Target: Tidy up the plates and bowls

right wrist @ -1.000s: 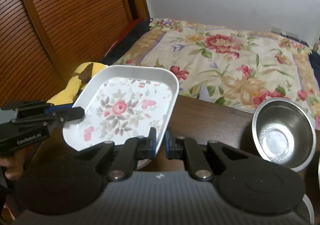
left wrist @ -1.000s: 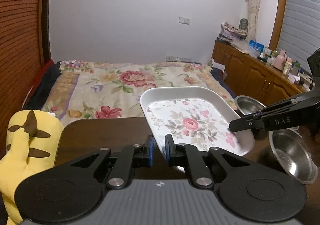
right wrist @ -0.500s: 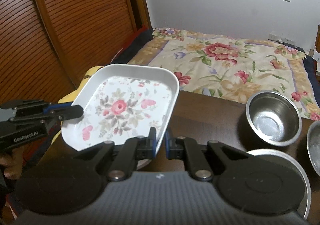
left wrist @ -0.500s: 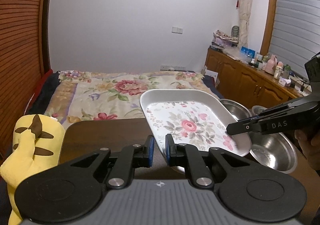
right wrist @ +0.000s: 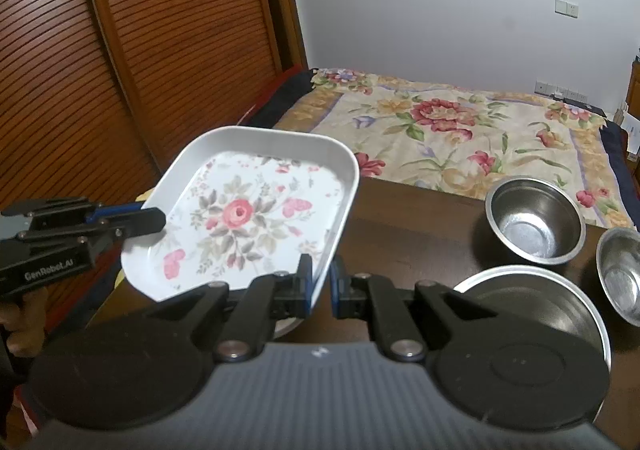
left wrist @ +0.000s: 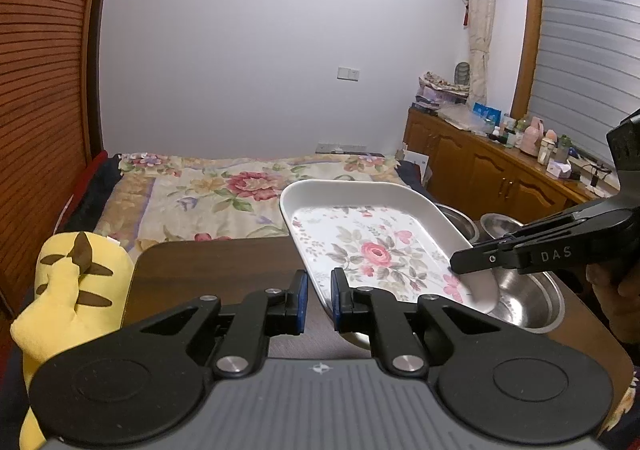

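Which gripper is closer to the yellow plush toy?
Left. The left gripper holds the tray's edge nearest the yellow plush toy; the right gripper holds the tray's far side.

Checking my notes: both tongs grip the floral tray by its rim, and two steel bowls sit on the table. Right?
Not quite: the right wrist view shows three steel bowls, not two. Both tongs, left and right, do grip the floral tray by its rim.
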Tool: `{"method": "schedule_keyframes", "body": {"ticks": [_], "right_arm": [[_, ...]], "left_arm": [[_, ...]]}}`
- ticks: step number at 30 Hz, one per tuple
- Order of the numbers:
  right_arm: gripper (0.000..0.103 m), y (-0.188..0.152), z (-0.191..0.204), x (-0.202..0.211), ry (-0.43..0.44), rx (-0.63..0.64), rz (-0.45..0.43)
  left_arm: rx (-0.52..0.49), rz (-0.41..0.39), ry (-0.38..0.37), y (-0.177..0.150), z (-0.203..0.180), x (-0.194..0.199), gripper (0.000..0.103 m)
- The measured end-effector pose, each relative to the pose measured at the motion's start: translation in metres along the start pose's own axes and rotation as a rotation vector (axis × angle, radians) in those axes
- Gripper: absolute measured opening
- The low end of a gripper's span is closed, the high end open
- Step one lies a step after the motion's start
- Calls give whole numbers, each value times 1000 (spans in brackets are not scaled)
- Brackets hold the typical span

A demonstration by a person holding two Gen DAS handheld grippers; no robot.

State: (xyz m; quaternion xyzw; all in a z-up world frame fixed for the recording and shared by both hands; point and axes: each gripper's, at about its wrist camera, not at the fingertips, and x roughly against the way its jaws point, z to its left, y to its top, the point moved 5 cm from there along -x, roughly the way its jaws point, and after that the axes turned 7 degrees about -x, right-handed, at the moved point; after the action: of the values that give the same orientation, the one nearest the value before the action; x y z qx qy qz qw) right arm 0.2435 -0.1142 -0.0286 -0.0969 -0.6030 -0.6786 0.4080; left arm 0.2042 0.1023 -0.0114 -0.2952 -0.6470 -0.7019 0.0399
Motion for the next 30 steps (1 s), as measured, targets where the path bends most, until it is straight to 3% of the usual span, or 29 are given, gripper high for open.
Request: {"method": "schedule_keyframes", "body": {"ticks": [30], "right_arm": [[11,-49,-2,29,21,-19,8]], "left_arm": [[-30,8,-62,-29,-24,25,14]]}}
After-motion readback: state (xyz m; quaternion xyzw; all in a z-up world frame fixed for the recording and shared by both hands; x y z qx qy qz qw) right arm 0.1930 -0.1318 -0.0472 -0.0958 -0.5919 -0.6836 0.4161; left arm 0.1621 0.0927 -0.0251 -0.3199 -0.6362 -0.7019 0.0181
